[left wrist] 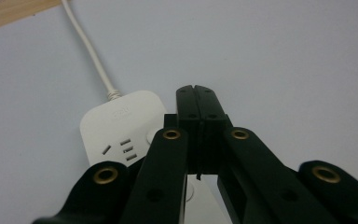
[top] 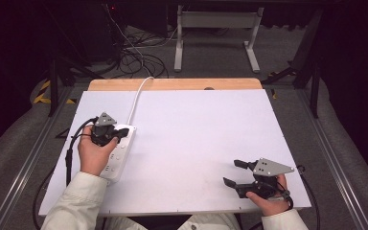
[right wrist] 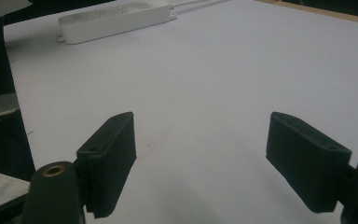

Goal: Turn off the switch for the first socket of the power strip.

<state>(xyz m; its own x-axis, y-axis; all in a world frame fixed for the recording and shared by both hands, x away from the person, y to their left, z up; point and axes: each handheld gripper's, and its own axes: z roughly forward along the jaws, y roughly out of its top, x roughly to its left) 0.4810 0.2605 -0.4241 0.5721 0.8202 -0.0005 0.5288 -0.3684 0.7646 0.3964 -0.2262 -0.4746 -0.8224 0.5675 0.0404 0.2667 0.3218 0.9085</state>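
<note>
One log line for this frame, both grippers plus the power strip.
left gripper: shut, over power strip | right gripper: open, holding nothing | white table

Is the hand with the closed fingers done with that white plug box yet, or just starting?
Just starting, it seems. Nothing looks finished: the white power strip lies flat on the white table, its sockets bare where they show. In hand: the left gripper, fingers shut, sits right over the strip's cord end. The right gripper waits open above bare table. Whatever happens with the strip is left.
</note>
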